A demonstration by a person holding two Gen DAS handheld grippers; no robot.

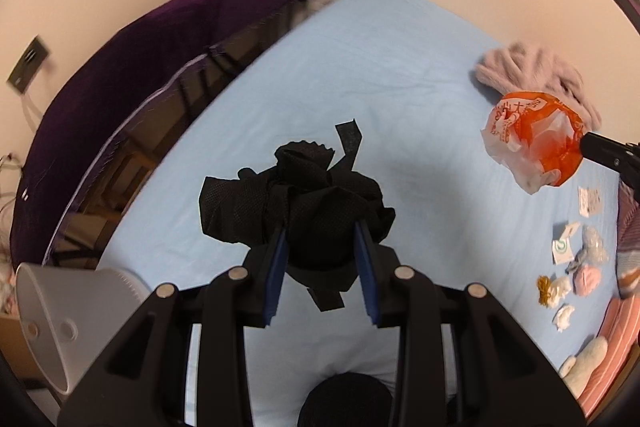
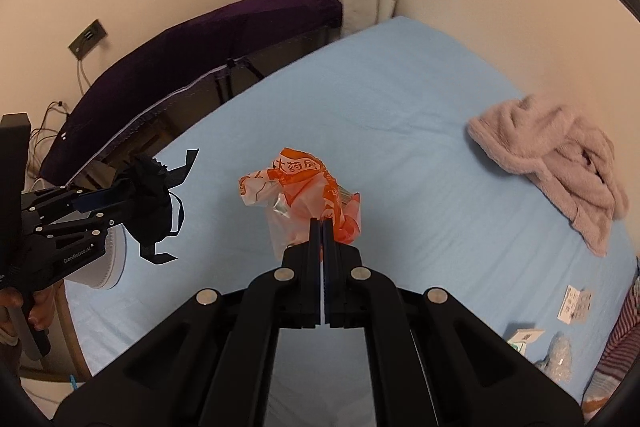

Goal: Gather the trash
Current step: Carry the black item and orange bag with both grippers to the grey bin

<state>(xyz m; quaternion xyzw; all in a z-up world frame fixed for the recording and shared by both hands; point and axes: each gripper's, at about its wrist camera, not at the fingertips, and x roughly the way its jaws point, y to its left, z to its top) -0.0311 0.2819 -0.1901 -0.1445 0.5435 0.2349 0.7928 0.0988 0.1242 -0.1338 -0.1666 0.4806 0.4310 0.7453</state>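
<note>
My left gripper (image 1: 321,227) is shut on a crumpled black fabric bag (image 1: 296,195) and holds it above the light blue bed (image 1: 360,75); it also shows at the left of the right wrist view (image 2: 120,203), with the black bag (image 2: 154,203). My right gripper (image 2: 321,221) is shut on an orange and white plastic bag (image 2: 304,195), lifted over the bed; the bag also shows in the left wrist view (image 1: 532,139). Several small scraps of trash (image 1: 576,267) lie on the bed at the right.
A white bin (image 1: 64,319) stands beside the bed at lower left. A pink fluffy garment (image 2: 560,163) lies on the bed's far right. A purple covered rack (image 1: 140,67) stands along the wall. Paper packets (image 2: 574,305) lie near striped bedding (image 2: 616,355).
</note>
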